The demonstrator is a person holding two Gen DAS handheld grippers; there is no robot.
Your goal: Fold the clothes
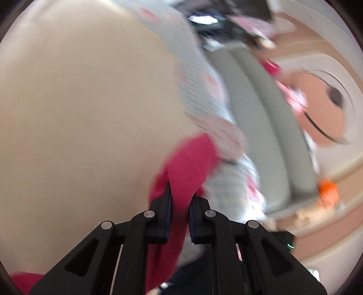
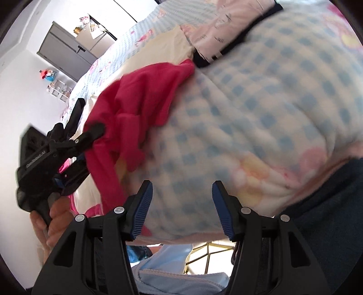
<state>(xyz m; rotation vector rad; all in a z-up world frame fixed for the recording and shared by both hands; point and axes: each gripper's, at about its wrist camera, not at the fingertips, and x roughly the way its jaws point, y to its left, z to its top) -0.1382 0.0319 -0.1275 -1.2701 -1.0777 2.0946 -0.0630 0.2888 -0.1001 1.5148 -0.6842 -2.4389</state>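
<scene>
Here the left gripper (image 1: 180, 192) is clamped on a fold of the red garment (image 1: 188, 168); the cloth fills the narrow gap between its jaws and runs on past the tips, up and to the right, and also hangs back down between the finger bases. In the right wrist view the same left gripper (image 2: 90, 140) shows at the left edge, held by a hand (image 2: 51, 217), with the garment (image 2: 140, 95) bunched in its jaws and trailing away from it in a rumpled heap toward the upper right, plus one strip drooping down toward the right gripper's left finger.

The right gripper (image 2: 181, 204) stands wide, nothing between its blue pads (image 2: 141, 208). Straight ahead of its tips lies the blanket (image 2: 261, 109), white with blue checks and pink and yellow patches, mounded high. The garment lies ahead and to the left of this gripper, resting on the blanket and on a cream sheet (image 2: 163, 52) beyond it. Farther ahead, past the garment's far end, sits a pink pillow (image 2: 226, 20) over something dark. Below the right gripper's base, pale blue cloth (image 2: 172, 267) shows.

In the left wrist view everything beyond the gripper is blurred: a broad cream surface (image 1: 79, 109) to the left of the fingers, a checked band of blanket (image 1: 195, 74) ahead, and a grey cabinet (image 1: 261, 127) to the right.
</scene>
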